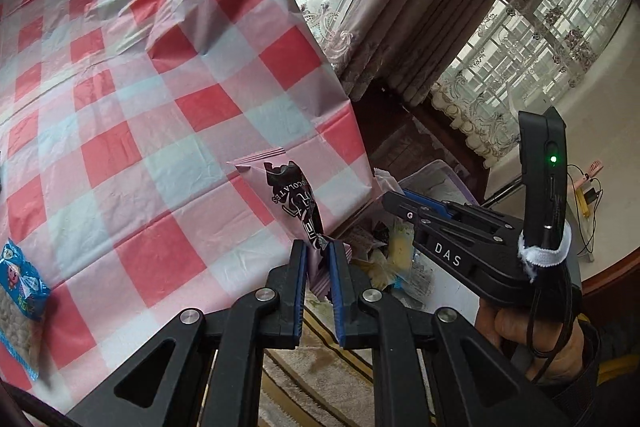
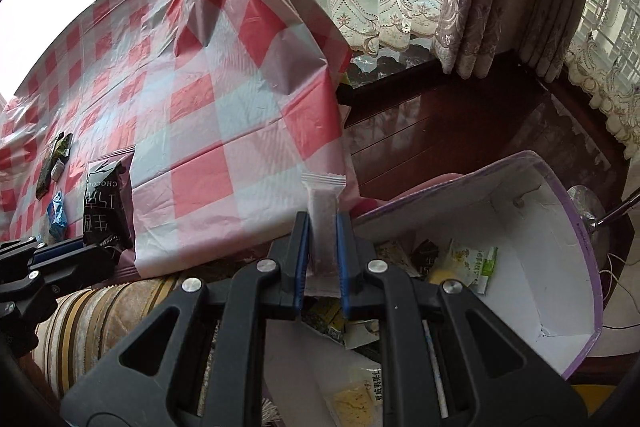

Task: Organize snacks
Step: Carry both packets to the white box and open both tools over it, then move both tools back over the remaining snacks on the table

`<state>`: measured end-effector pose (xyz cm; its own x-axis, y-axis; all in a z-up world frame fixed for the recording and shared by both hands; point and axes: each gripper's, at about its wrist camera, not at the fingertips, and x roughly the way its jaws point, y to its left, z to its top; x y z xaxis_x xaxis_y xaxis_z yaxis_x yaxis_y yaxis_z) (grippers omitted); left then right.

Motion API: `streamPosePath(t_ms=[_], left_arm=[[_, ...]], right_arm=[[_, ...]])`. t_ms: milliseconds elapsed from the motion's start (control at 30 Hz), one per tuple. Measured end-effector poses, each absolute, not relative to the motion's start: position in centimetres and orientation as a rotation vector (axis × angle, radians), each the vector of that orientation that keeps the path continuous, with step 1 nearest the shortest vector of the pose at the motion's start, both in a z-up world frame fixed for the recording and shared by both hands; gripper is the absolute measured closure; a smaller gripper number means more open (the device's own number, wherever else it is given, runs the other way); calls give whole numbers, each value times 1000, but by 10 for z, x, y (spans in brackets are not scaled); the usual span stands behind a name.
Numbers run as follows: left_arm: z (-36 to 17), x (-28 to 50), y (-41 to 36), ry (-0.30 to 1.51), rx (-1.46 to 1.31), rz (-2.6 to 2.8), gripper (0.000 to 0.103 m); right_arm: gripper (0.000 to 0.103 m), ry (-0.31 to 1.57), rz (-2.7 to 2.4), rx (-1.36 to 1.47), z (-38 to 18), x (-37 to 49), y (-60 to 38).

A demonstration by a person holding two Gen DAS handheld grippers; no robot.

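At the counter's edge: both tools hold snack packets over the drop beside the checked cloth.
Left tool [image 1: 318,259]: clamped on the pink chocolate packet [image 1: 290,195]; its lower end is hidden between the pads.
Right tool [image 2: 323,243]: clamped on a slim clear-and-white snack bar [image 2: 323,215], upright, its bottom hidden behind the fingers.
Box [image 2: 560,267]: white inside, lilac rim, just beside the counter [image 2: 200,107]; the wrappers in it are partly covered and their print is hard to read.
Blue packet [image 1: 22,287]: on the counter, cut off by the frame edge.
Dark wrappers [image 2: 54,163]: far side of the counter, too small to identify.
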<state>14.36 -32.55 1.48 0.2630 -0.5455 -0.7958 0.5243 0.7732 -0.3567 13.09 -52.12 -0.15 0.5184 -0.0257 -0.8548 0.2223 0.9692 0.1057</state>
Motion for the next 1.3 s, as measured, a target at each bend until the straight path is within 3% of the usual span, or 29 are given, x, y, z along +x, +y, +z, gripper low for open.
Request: streamPosePath(t_ms=[400,567,733,1300], left_arm=[[6,113,-371,1194,16,-867,91],[0,105,-384,1247,63,-888,88],[-5,108,-382,1277,50,-861,77],[3,121,-359,1244,-9,-818,73]], right_arm=[[87,997,-241,266,0,114,-569],[81,1000,-256,290,1,110,-577],[56,987,-251,301,3,111,-578],[56,1008,-210,271,4,121,-554]])
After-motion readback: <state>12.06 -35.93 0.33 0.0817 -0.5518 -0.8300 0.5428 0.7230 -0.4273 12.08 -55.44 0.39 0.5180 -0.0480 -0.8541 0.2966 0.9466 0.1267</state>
